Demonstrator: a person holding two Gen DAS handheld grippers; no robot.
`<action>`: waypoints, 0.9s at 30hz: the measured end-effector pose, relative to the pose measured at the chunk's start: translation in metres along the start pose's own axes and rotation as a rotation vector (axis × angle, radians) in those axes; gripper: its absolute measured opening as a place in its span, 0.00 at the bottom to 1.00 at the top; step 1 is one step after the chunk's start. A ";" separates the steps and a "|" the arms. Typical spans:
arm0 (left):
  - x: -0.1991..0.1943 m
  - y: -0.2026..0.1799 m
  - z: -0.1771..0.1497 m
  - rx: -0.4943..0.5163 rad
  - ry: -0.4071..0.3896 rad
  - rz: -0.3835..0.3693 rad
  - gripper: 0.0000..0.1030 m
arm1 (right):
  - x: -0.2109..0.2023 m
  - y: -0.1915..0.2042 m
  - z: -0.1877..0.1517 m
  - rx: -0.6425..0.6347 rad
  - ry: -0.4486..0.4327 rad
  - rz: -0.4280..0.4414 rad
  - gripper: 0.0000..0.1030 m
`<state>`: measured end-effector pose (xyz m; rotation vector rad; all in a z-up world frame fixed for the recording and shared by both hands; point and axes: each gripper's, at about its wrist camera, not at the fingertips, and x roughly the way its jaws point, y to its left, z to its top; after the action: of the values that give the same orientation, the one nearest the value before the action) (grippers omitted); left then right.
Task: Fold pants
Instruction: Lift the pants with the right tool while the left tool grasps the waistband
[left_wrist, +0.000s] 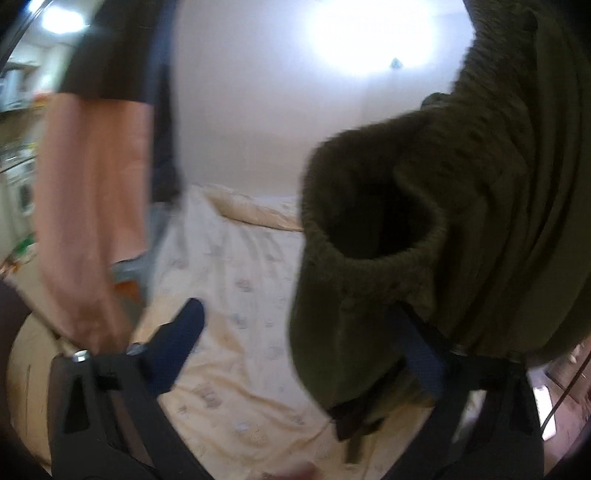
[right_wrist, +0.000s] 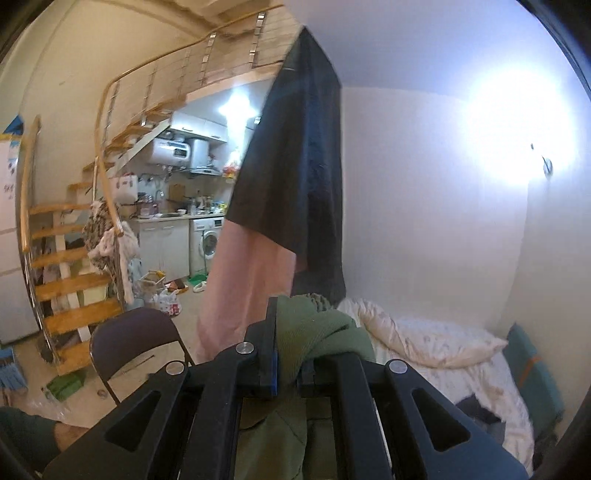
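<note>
right up close in the right wrist view, the right gripper (right_wrist: 286, 363) is clamped tight on a bunch of the green pants (right_wrist: 314, 332), the cloth squeezed between its pads and spilling down below. in the left wrist view, the left gripper (left_wrist: 299, 347) stands wide apart – the pants (left_wrist: 424, 229) drape over its right-side finger (left_wrist: 421, 354), but the pads don't press on them, so it isn't gripping. the garment hangs in the air, bunched, an opening gaping, above the pale bedding (left_wrist: 240, 295). farther off, a person's arm (left_wrist: 96, 206) in a dark sleeve, then the white wall. by my reading folding has barely started – nothing is laid flat yet, and every fold remains.
</note>
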<state>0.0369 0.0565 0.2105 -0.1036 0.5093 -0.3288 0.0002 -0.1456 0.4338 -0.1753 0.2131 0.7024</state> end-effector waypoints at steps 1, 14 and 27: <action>0.013 -0.005 0.006 0.010 0.035 -0.041 0.32 | -0.002 -0.008 -0.002 0.013 0.011 -0.009 0.05; 0.006 -0.008 0.064 -0.058 -0.038 -0.087 0.06 | -0.043 -0.069 -0.015 0.040 0.048 -0.089 0.05; 0.030 -0.038 0.024 -0.022 -0.067 -0.461 0.96 | -0.067 -0.055 -0.012 -0.105 -0.016 0.068 0.05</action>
<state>0.0626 0.0106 0.2243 -0.2535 0.4186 -0.7673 -0.0152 -0.2311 0.4444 -0.2639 0.1676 0.7831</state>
